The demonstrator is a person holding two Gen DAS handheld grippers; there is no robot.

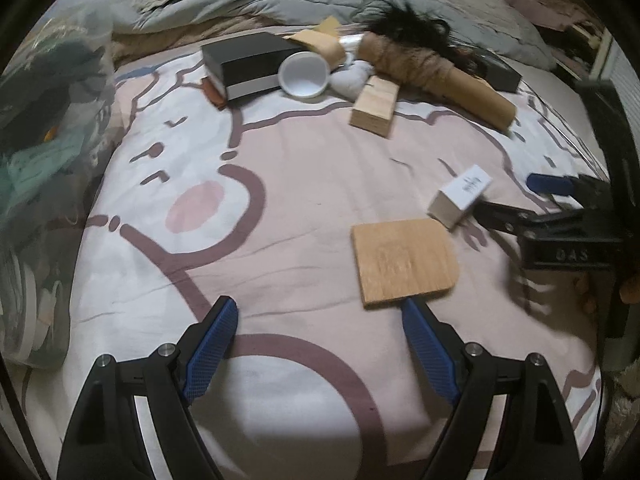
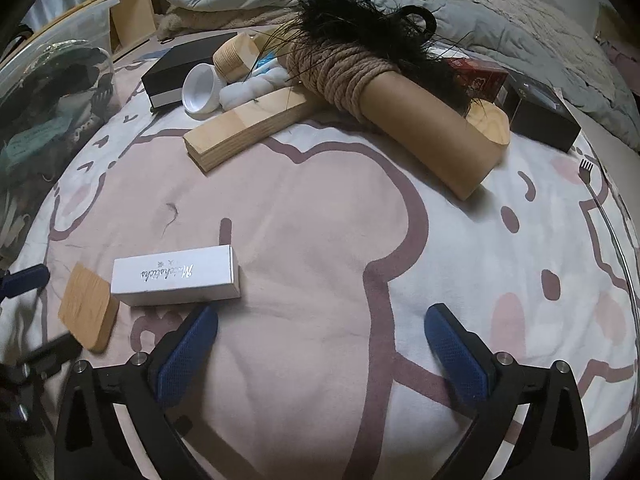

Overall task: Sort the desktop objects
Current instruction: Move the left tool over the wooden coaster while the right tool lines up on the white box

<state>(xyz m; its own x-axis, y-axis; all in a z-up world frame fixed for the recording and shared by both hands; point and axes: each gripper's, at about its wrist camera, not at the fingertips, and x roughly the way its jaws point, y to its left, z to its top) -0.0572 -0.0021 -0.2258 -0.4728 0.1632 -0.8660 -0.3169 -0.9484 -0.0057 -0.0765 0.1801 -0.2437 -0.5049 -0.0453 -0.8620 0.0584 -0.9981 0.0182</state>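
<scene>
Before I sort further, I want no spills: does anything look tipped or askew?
Yes. The white cup lies on its side against the black box, mouth facing out. Nothing looks spilled.

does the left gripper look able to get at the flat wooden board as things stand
Probably yes. The left gripper is open and empty, and the wooden board lies flat just ahead of its right finger with nothing on top. The white box sits just beyond it, beside the right gripper.
</scene>
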